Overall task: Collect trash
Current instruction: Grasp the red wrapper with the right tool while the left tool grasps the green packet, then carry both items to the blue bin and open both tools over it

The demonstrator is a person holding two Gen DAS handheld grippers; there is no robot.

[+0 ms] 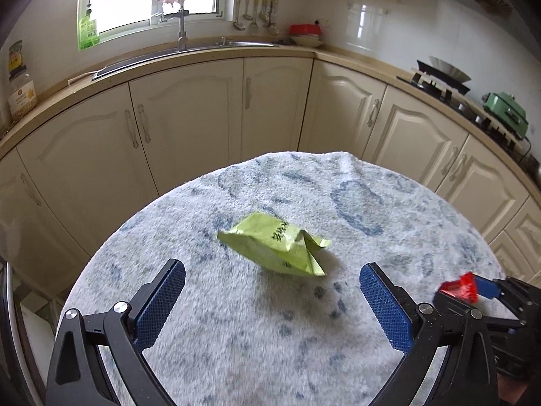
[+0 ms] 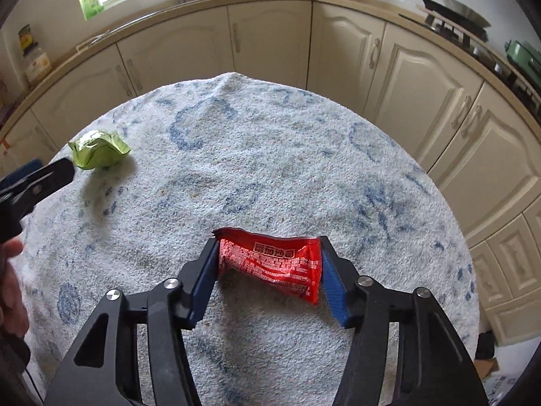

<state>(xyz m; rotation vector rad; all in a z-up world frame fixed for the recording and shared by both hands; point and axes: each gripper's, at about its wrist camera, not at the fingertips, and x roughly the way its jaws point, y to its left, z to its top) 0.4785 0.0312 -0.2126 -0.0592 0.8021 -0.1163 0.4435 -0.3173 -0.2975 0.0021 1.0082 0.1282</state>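
A crumpled green wrapper (image 1: pixel 275 244) lies on the round table's blue-and-white fluffy cloth (image 1: pixel 236 321). My left gripper (image 1: pixel 272 277) is open, its blue pads either side of and just short of the wrapper. In the right wrist view the green wrapper (image 2: pixel 98 149) lies far left, with the left gripper's finger (image 2: pixel 50 174) beside it. My right gripper (image 2: pixel 268 264) is shut on a red sauce packet (image 2: pixel 270 264), held between both pads just above the cloth (image 2: pixel 270 152). The red packet (image 1: pixel 461 286) also shows at the right edge of the left wrist view.
Cream kitchen cabinets (image 1: pixel 189 118) curve around behind the table. A sink with a tap (image 1: pixel 182 30) sits under the window. A stove with a wok (image 1: pixel 443 71) and a green appliance (image 1: pixel 505 111) stand on the right counter. A jar (image 1: pixel 20 91) stands far left.
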